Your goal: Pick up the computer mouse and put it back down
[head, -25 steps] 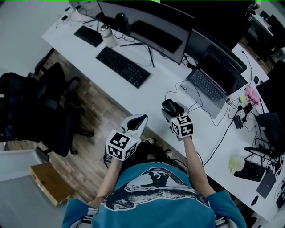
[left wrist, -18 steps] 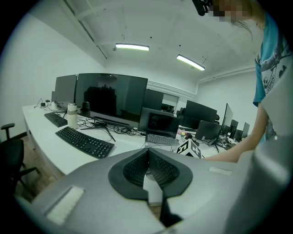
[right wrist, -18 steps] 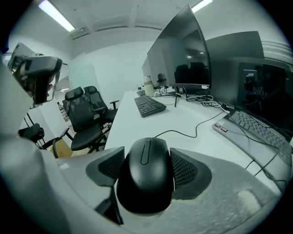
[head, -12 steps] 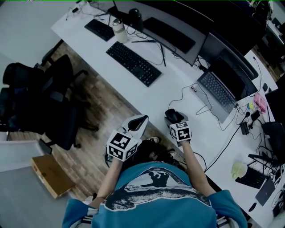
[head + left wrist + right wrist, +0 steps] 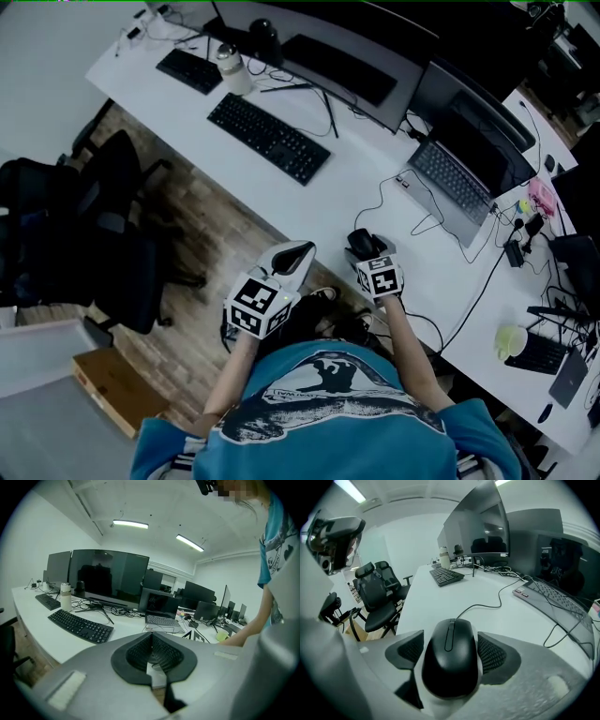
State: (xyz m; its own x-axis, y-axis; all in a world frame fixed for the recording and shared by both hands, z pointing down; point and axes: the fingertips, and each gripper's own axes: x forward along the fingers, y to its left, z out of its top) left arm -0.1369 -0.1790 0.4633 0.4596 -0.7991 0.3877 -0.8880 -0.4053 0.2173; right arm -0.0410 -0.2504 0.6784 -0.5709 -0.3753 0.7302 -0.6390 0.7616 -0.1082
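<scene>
Between the jaws of the right tool (image 5: 450,662), which have just been opening and stand wide, the computer mouse (image 5: 451,641) appears to rest on the desk (image 5: 440,599), released. Withdraw straight back and upward, avoiding the cable (image 5: 487,603) running ahead. Beside it, the left tool (image 5: 151,651) hangs closed, empty.

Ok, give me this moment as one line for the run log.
phase: release | right gripper: fingers just opened wider, not pressing | mouse: between right fingers, on desk | left gripper: shut, empty
</scene>
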